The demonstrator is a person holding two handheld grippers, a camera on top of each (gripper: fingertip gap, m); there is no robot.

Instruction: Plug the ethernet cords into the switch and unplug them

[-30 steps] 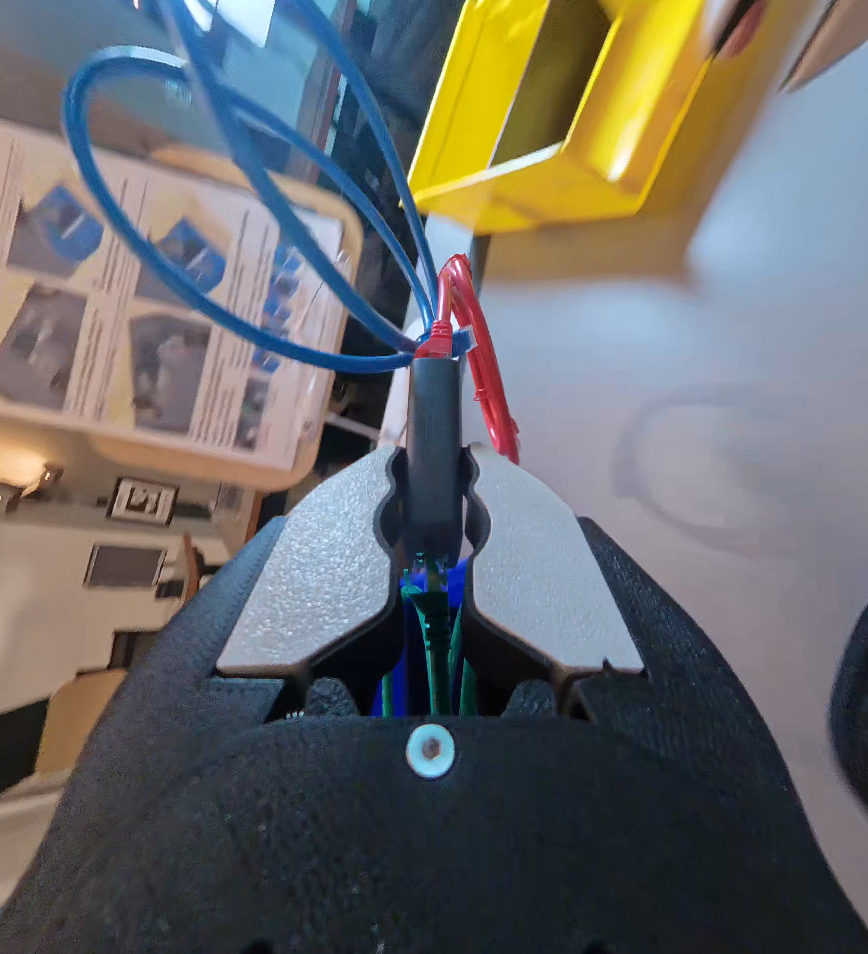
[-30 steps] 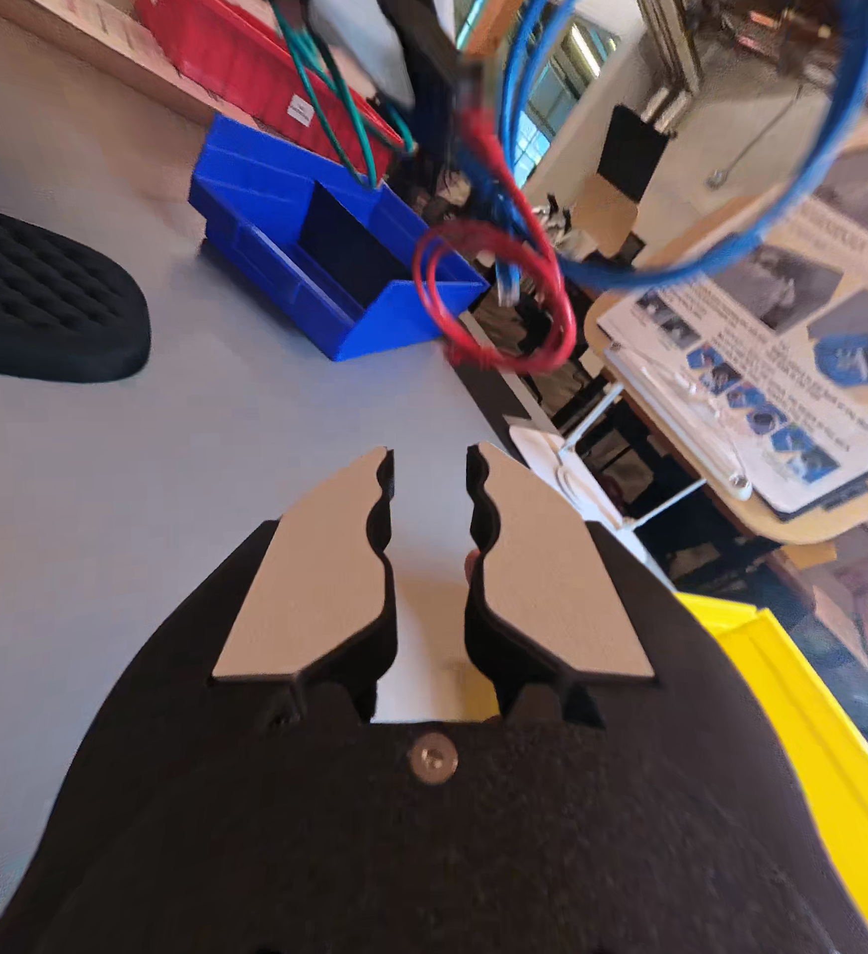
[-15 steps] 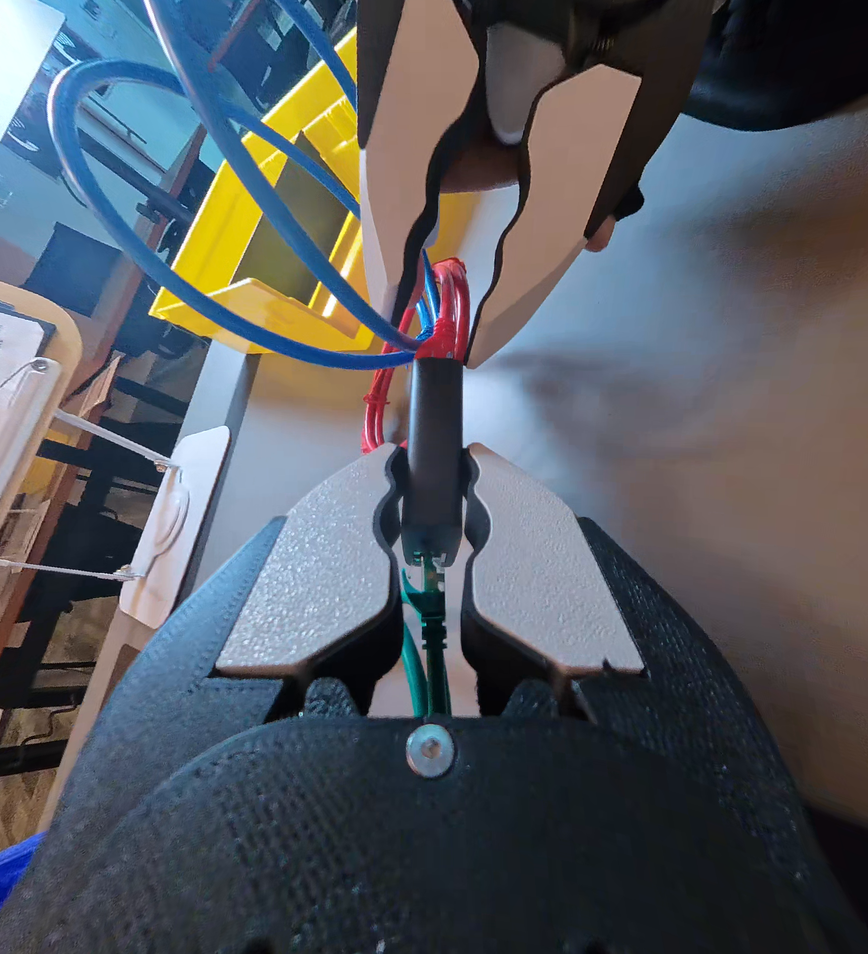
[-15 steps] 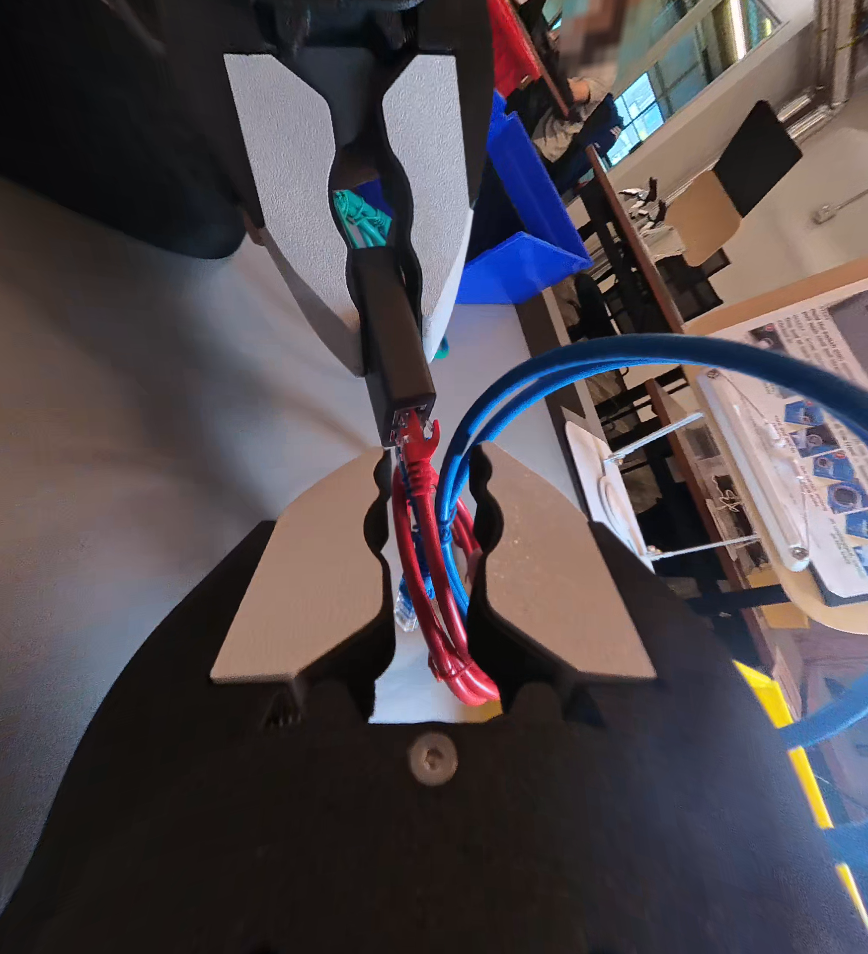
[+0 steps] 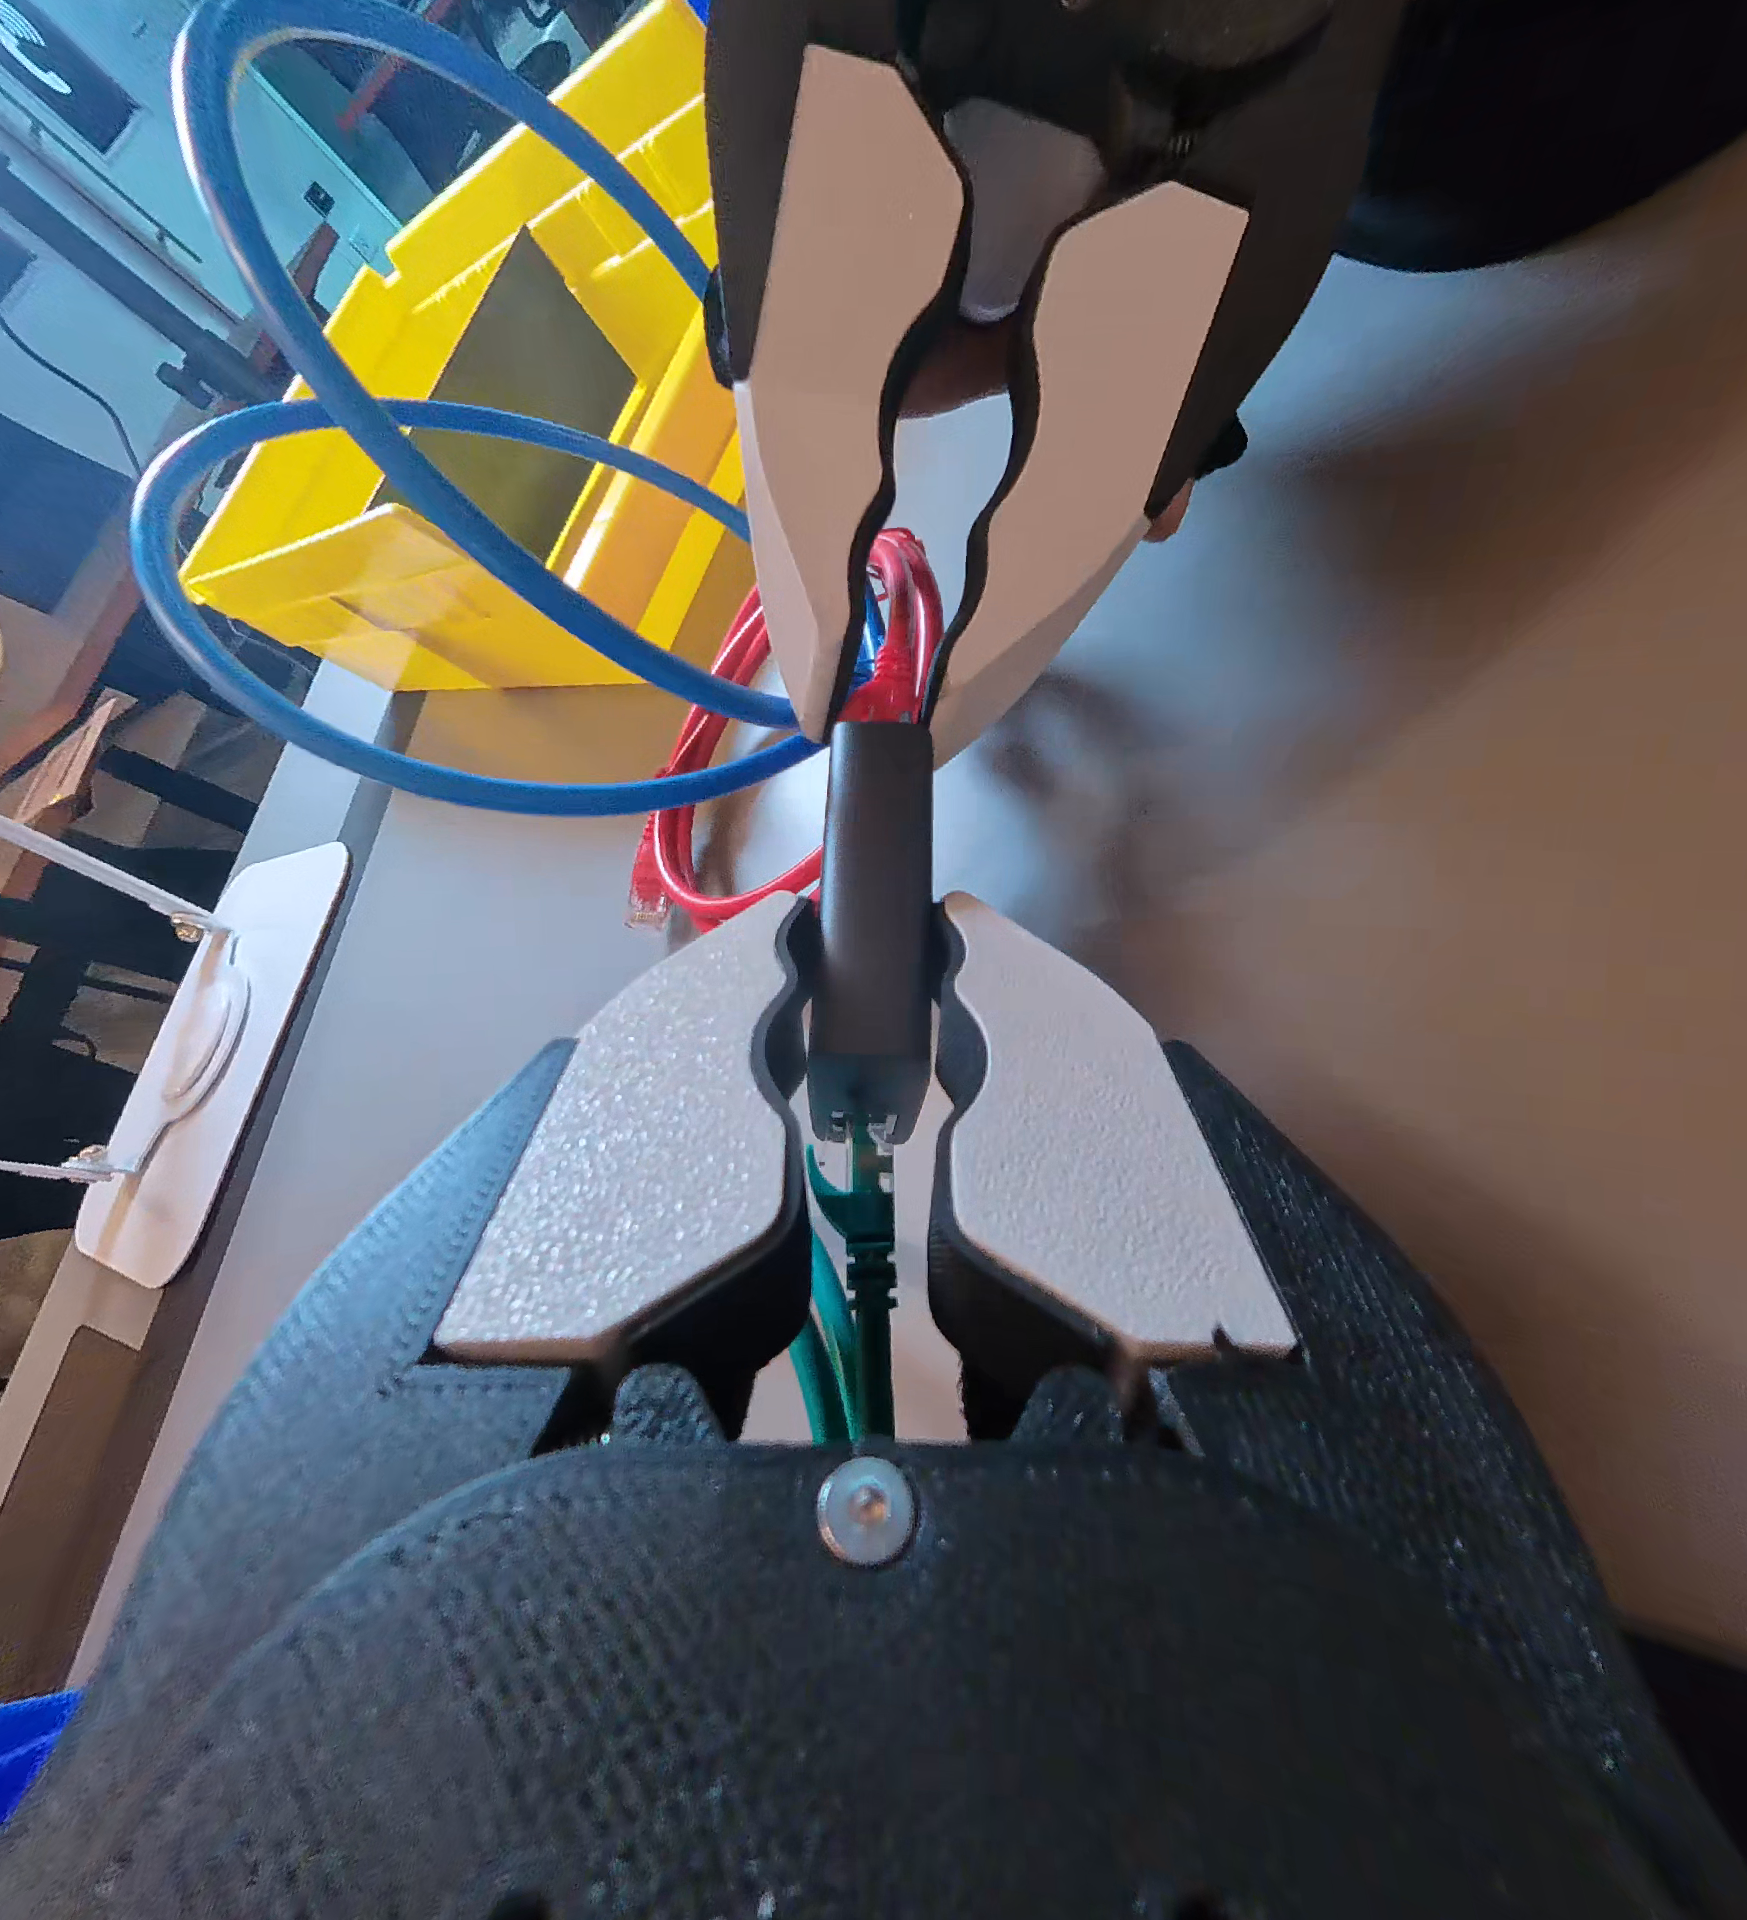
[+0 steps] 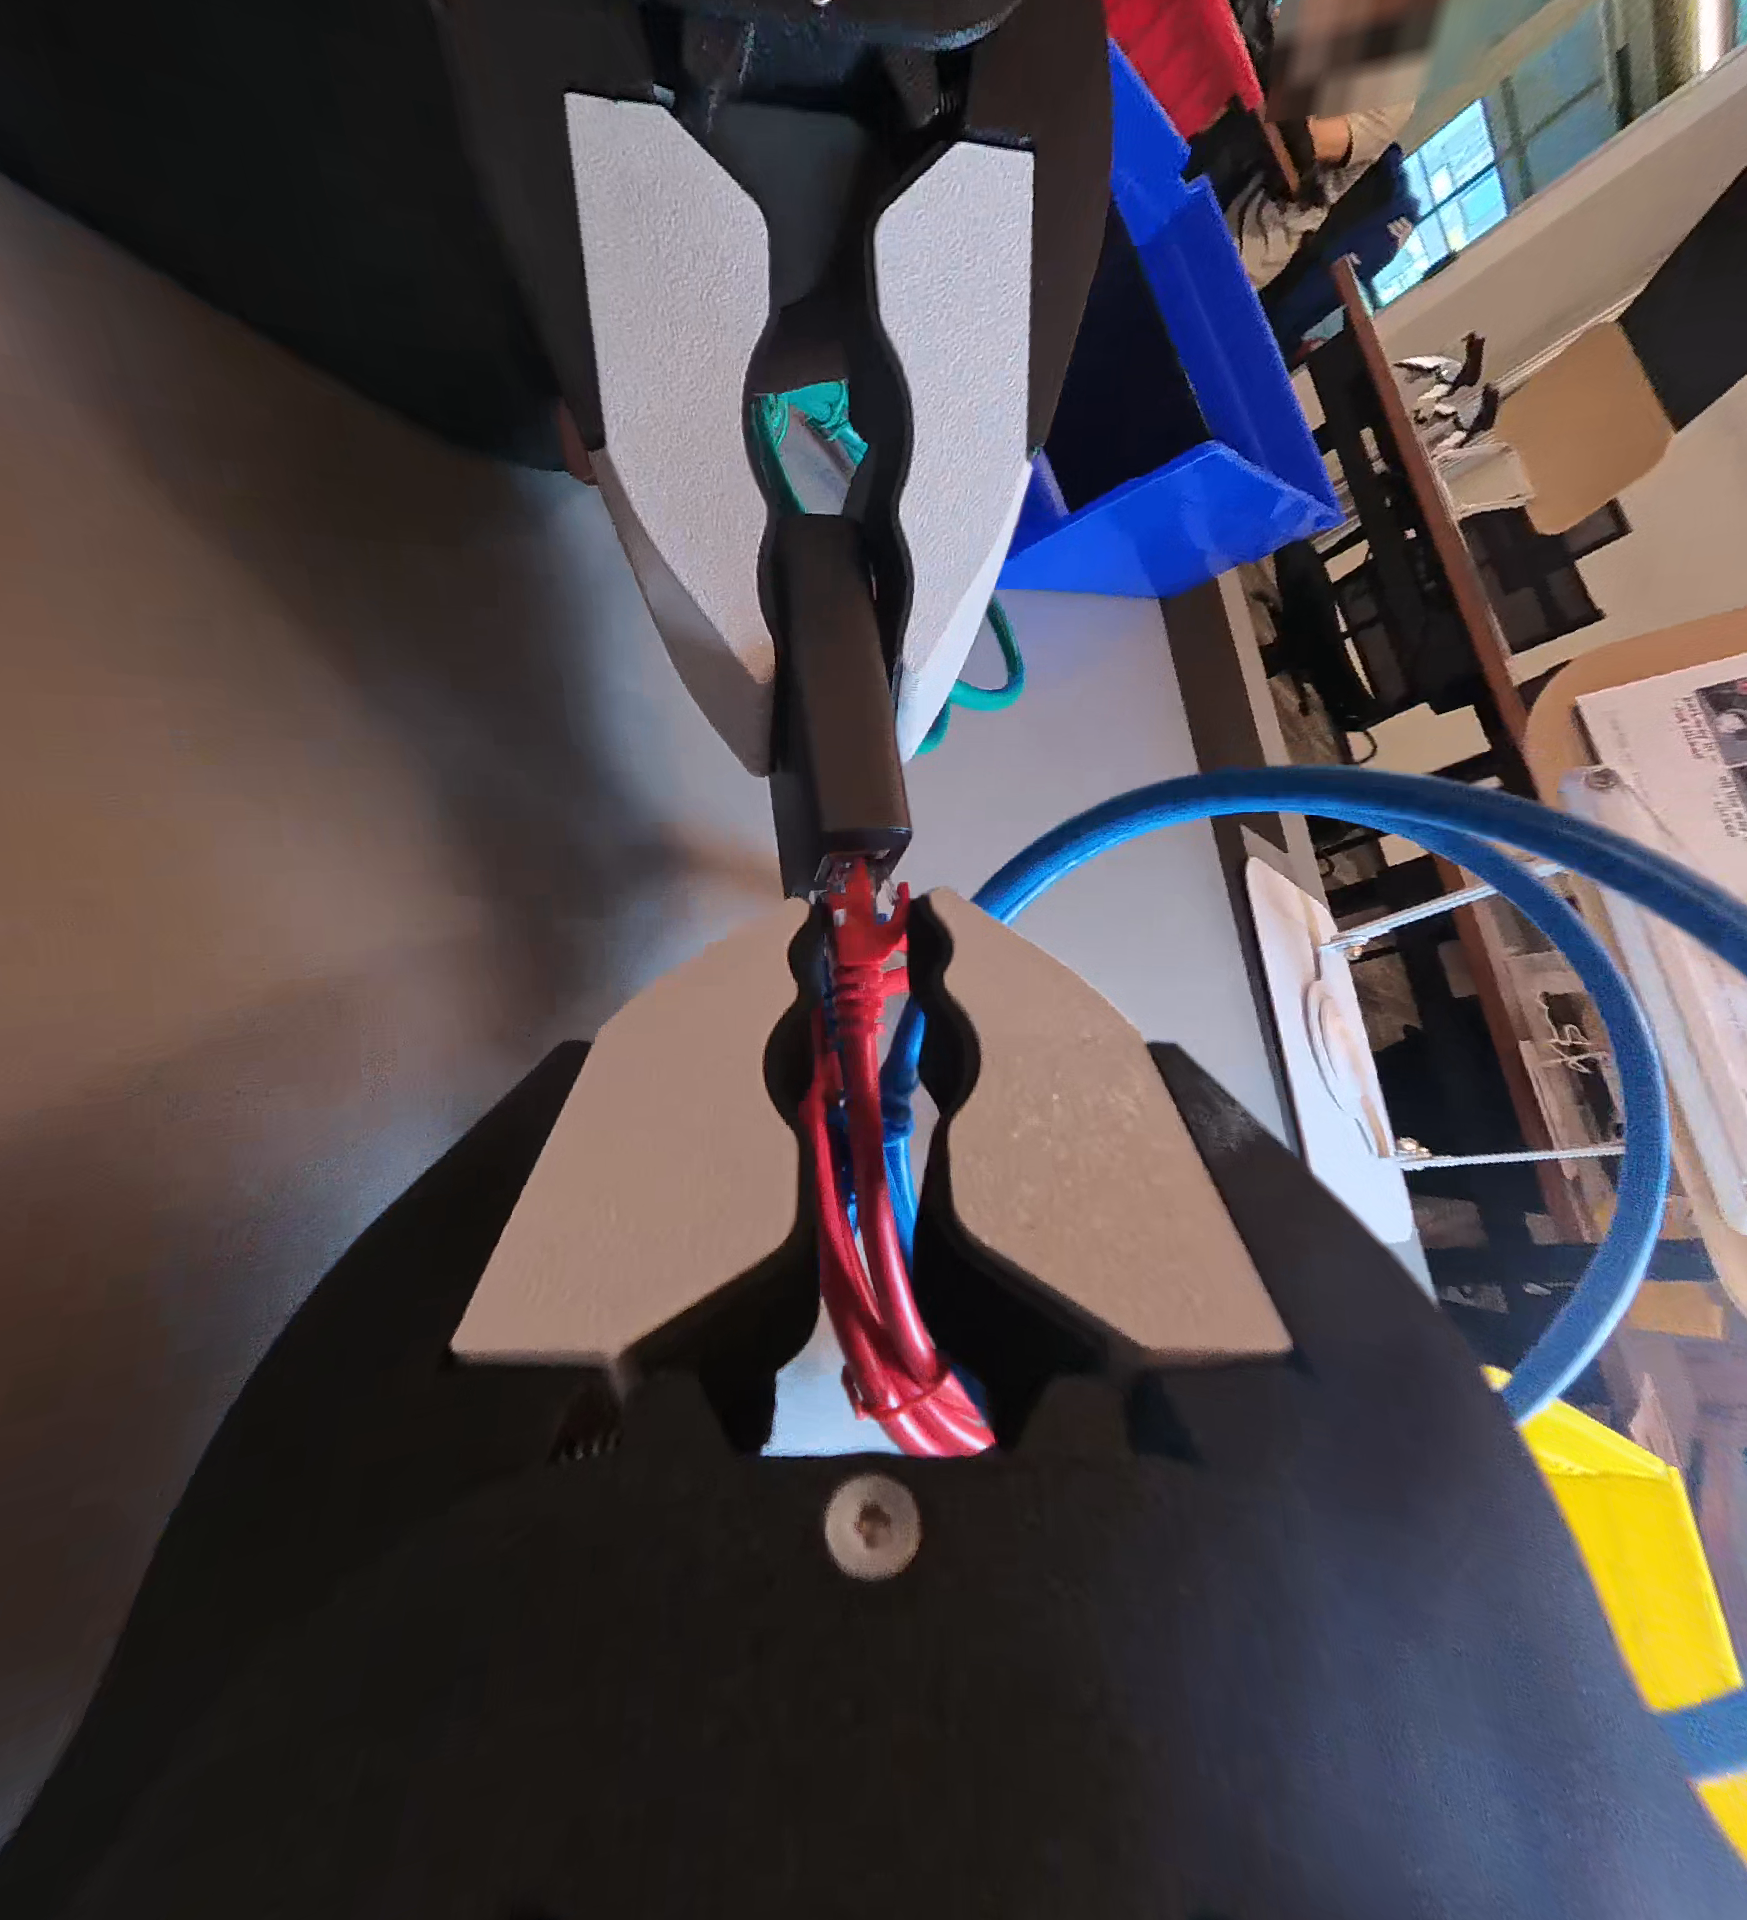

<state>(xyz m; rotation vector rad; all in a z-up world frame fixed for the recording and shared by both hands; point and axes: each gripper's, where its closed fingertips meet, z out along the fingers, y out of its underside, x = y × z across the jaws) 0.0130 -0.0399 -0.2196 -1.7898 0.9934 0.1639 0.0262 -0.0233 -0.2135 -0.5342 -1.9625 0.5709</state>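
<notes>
My left gripper (image 5: pixel 874 914) is shut on a small black switch (image 5: pixel 874 831) and holds it above the grey table (image 5: pixel 495 935). A green cord (image 5: pixel 869 1247) is plugged into the switch's near end. A red cord (image 6: pixel 864 956) and a blue cord (image 6: pixel 1471 821) are plugged into its far end. My right gripper (image 6: pixel 867 914) faces the switch (image 6: pixel 838 727) end-on. Its jaws stand narrowly apart on either side of the red plug, with the red and blue cords running back between them. The red cord's free end (image 5: pixel 651 909) hangs below.
A yellow bin (image 5: pixel 349 582) stands at the table edge beyond the switch. A blue bin (image 6: pixel 1181 520) stands behind the left gripper (image 6: pixel 833 758). A white stand base (image 5: pixel 194 1091) and a printed sheet (image 6: pixel 1731 748) lie past the table edge. The blue cord loops wide (image 5: pixel 381 447). Left and right tips are no more than a few centimetres apart.
My right gripper has come in from off to the side until its jaws straddle the red plug at the switch's end. My left gripper turned while still holding the switch.
</notes>
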